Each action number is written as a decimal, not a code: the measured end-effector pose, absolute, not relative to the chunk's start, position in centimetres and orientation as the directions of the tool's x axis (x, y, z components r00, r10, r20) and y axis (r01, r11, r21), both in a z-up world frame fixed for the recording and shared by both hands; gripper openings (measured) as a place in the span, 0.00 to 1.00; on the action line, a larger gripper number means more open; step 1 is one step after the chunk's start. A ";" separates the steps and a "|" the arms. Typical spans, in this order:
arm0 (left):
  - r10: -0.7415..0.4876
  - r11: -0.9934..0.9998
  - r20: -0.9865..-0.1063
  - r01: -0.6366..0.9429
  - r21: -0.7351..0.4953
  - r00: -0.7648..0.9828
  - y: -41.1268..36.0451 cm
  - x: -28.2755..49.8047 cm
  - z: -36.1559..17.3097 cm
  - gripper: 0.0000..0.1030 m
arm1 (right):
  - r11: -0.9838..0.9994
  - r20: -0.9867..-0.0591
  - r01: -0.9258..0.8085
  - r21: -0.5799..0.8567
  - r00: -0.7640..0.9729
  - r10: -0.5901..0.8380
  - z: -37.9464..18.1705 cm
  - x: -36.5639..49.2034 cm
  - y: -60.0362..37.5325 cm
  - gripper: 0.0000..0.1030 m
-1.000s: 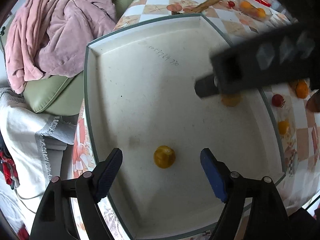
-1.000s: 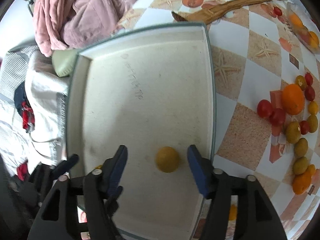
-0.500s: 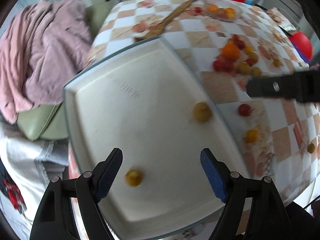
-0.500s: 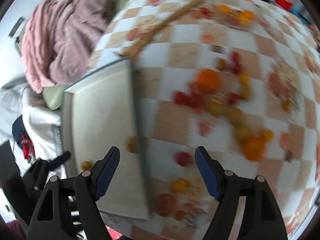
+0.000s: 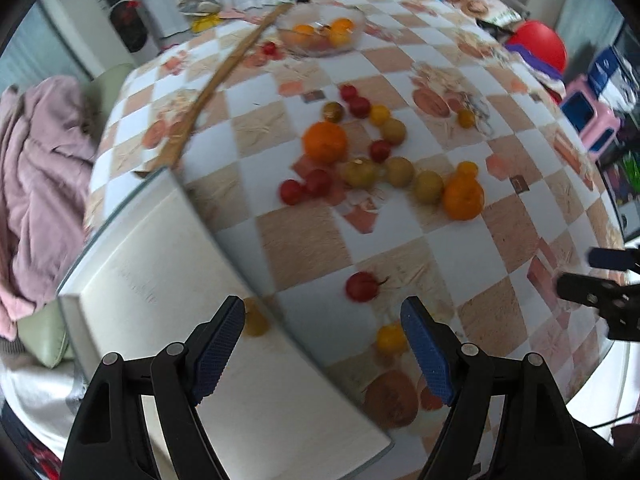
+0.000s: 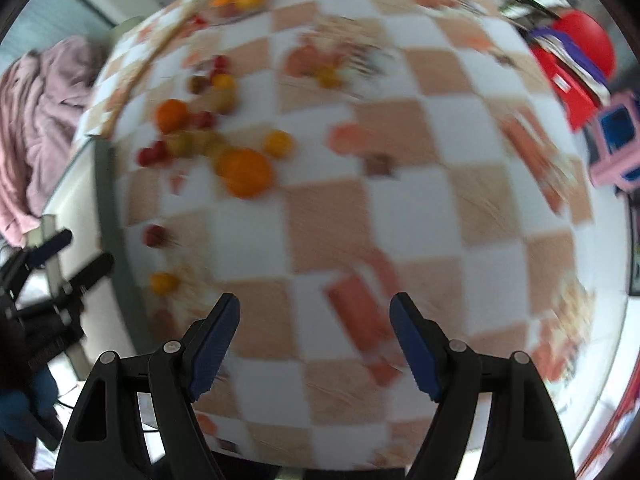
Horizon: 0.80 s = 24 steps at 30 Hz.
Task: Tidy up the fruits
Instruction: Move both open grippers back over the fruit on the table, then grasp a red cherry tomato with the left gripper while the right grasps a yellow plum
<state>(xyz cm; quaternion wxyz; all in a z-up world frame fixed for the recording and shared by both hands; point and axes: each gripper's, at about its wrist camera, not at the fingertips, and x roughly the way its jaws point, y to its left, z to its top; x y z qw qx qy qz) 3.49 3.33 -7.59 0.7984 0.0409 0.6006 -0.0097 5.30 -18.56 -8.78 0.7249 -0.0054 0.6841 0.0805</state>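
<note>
Writing: faint dark scrawl is showing on the floor of the white tray (image 5: pixel 168 280); too blurred to read.

Left claw (image 5: pixel 322 354): jaws are standing wide apart, holding nothing; blue ribbed pads (image 5: pixel 218 346) on black arms, hovering over the tray's right rim.

Right claw (image 6: pixel 314 346): jaws are standing wide apart, holding nothing, hovering over bare checkered cloth near the worktop's (image 5: pixel 304 240) front edge; this view is smeared by motion.

Fruits: one small yellow fruit (image 5: pixel 254 320) is lying inside the tray against its right rim. A red cherry tomato (image 5: pixel 362 286) with a stem and a yellow tomato (image 5: pixel 390 338) are sitting on the cloth just right of the tray. The main cluster is sitting mid-worktop: large orange (image 5: pixel 324 142), second orange (image 5: pixel 462 198), red tomatoes (image 5: pixel 306 186), and olive-green round fruits (image 5: pixel 396 172) between them.

Surroundings: a clear glass bowl (image 5: pixel 320 30) with oranges is standing near the far edge; a long wooden spoon (image 5: pixel 224 76) is lying diagonally from the bowl to the tray's far corner. A pink blanket (image 5: pixel 36 168) is heaped off the left edge.

Materials: glossy oilcloth in beige-and-white checks with printed starfish and fruit motifs; rigid rectangular tray with a greenish rim.
</note>
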 end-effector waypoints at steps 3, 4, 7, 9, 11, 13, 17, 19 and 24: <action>0.039 0.995 -0.968 0.083 0.061 0.247 2.5 4.4 -9.2 0.79 | 0.996 -0.996 -0.051 0.074 0.037 0.076 -9.6 4.1 -21.6 0.78; 0.043 0.994 -0.971 0.086 0.064 0.235 2.2 4.7 -9.8 0.79 | 0.997 -0.997 -0.037 0.069 0.036 0.071 -9.6 3.9 -22.1 0.78; 0.054 0.994 -0.977 0.084 0.073 0.207 1.8 5.4 -11.1 0.79 | 0.999 -0.998 0.015 0.048 0.036 0.047 -10.2 3.0 -24.3 0.78; 0.057 0.994 -0.981 0.081 0.073 0.188 1.7 5.8 -11.8 0.79 | 0.999 -0.999 0.031 0.040 0.036 0.039 -10.7 2.8 -25.1 0.78; 0.061 0.994 -0.984 0.076 0.074 0.169 1.6 6.1 -12.5 0.79 | 0.999 -0.999 0.034 0.033 0.036 0.032 -11.1 2.7 -25.5 0.78; 0.069 0.994 -0.986 0.075 0.082 0.152 1.4 6.4 -13.1 0.79 | 0.999 -0.999 0.034 0.027 0.032 0.026 -11.7 2.6 -25.8 0.78; 0.062 0.995 -0.988 0.067 0.072 0.143 1.0 6.7 -13.5 0.79 | 0.999 -1.000 0.033 0.009 0.025 0.008 -12.5 2.8 -25.3 0.77; 0.058 0.996 -0.988 0.062 0.067 0.140 0.9 6.7 -13.5 0.79 | 1.000 -0.999 0.012 -0.017 0.034 -0.017 -12.4 2.8 -24.9 0.62; -0.009 0.999 -0.990 0.053 -0.002 0.140 0.9 6.5 -13.2 0.53 | 0.999 -0.998 -0.011 -0.036 0.049 -0.035 -11.9 2.2 -24.4 0.27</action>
